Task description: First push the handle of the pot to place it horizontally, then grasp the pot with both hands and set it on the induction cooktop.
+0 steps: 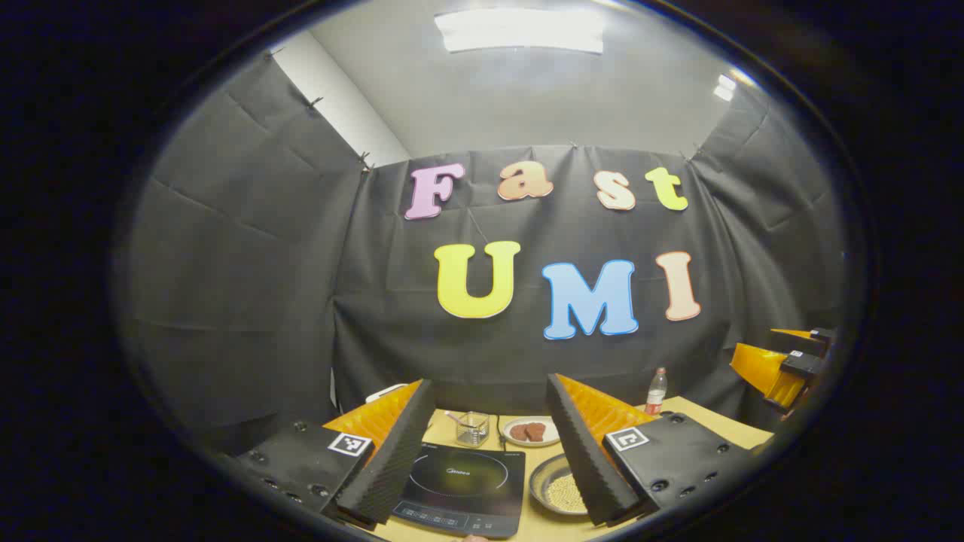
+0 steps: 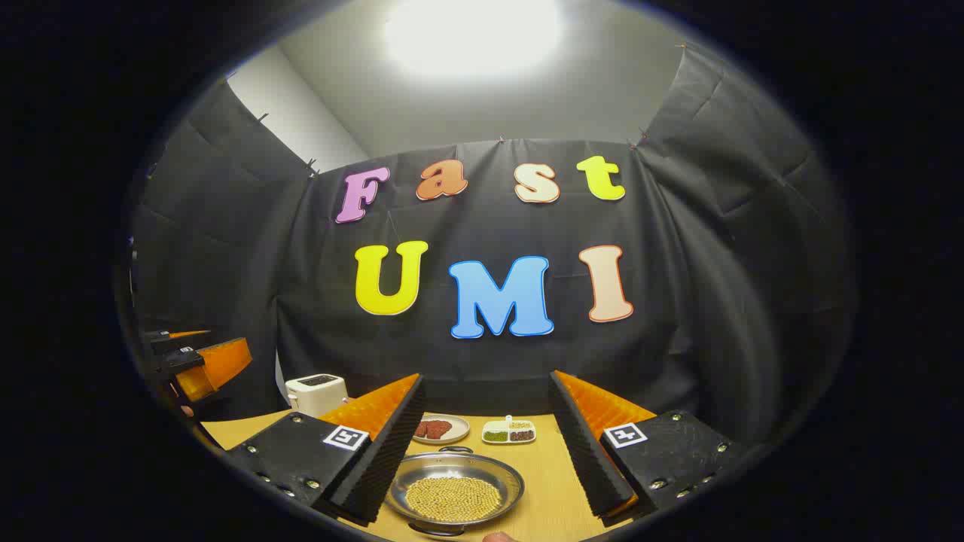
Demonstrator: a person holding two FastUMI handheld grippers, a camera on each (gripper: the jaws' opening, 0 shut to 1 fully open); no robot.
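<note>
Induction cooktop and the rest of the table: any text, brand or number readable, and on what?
Nothing reads clearly enough to quote.
Induction cooktop: small brand mark and panel print, too blurred.
Bottle: label too small.
Square marker: coded pattern, no words.

The left tongs (image 1: 489,452) have two long fingers shaped like wedges; the inner sides are black and bumpy like little ridges; the outer sides are bright orange with ribs; each finger sits on a flat black block with small round screws; each block has a white square sticker with a black pattern. The right tongs (image 2: 489,452) look just the same: black ridged pads, orange backs, black blocks, screws, and white square stickers.
</note>
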